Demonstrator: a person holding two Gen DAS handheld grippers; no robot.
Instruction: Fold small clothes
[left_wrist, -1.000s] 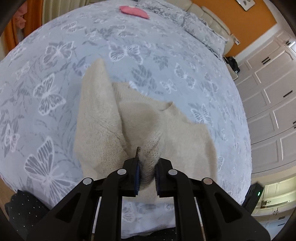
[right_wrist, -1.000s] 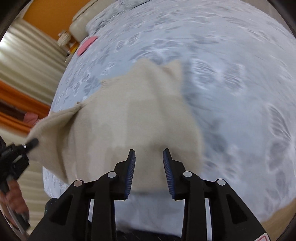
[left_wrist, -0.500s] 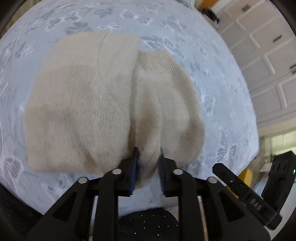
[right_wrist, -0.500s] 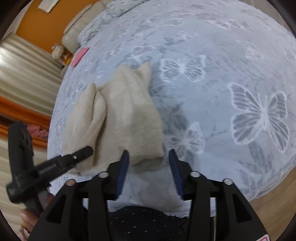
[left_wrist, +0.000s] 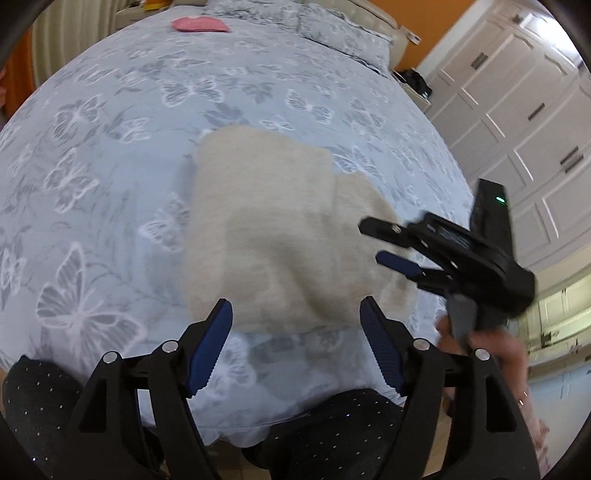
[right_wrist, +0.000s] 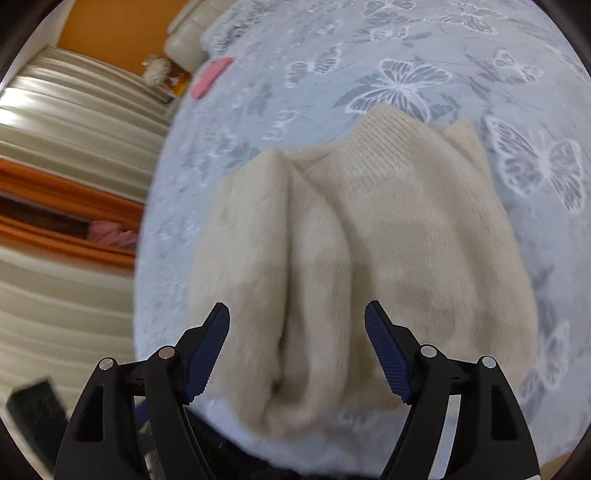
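Observation:
A cream knitted sweater (left_wrist: 280, 229) lies folded on the butterfly-print bedspread (left_wrist: 110, 155) near the bed's front edge. My left gripper (left_wrist: 295, 325) hangs just in front of its near edge, jaws opening and nothing pressed between the pads. In the right wrist view the same sweater (right_wrist: 369, 251) shows its ribbed collar at the far end and a rolled fold on the left. My right gripper (right_wrist: 297, 332) hovers over its near end, jaws opening wide, with the knit below them and free of the pads. The right gripper (left_wrist: 402, 254) also shows at the sweater's right side, held by a hand (left_wrist: 480, 339).
A pink garment (left_wrist: 199, 24) lies at the far end of the bed near the pillows (left_wrist: 332, 29). White wardrobe doors (left_wrist: 524, 110) stand to the right. Cream and orange curtains (right_wrist: 66, 184) hang on the left. The person's dark dotted trousers (left_wrist: 325, 435) press against the bed's front edge.
Both grippers let go of the sweater and their jaws spread wide. The sweater went from held up and half spread to lying folded on the bed. Both grippers drew back toward the front edge.

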